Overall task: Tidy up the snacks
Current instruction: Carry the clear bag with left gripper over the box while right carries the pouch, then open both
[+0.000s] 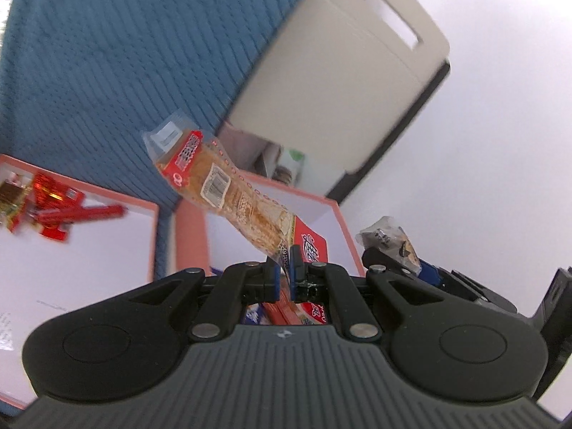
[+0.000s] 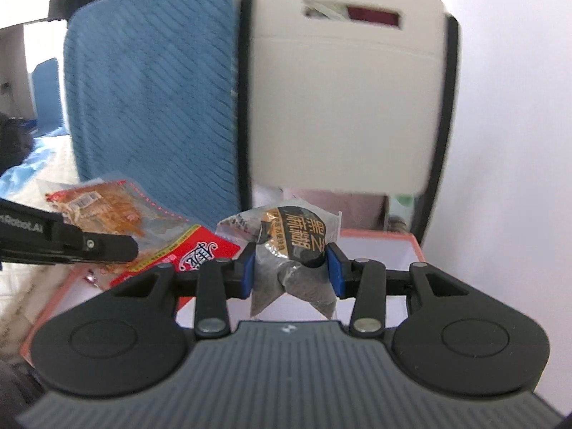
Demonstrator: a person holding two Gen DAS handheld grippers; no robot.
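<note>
My left gripper [image 1: 285, 271] is shut on the bottom edge of a long clear packet of orange snack [image 1: 228, 186] with a red label. The packet slants up to the left over a pink-rimmed box [image 1: 343, 225]. In the right wrist view the same packet [image 2: 118, 214] hangs by the left gripper [image 2: 121, 246] at the left. My right gripper [image 2: 293, 268] is shut on a crumpled black-and-clear sesame packet [image 2: 296, 239], held above the white floor of a pink-rimmed box [image 2: 414, 246]. The left wrist view shows that black packet [image 1: 389, 239] at the right.
A second pink-rimmed box [image 1: 155, 236] on the left holds several red and gold wrapped snacks [image 1: 53, 211]. More red and blue packets [image 1: 286, 311] lie under my left gripper. A blue ribbed cushion [image 2: 150, 107] and a beige board with a handle slot [image 2: 343, 107] stand behind the boxes.
</note>
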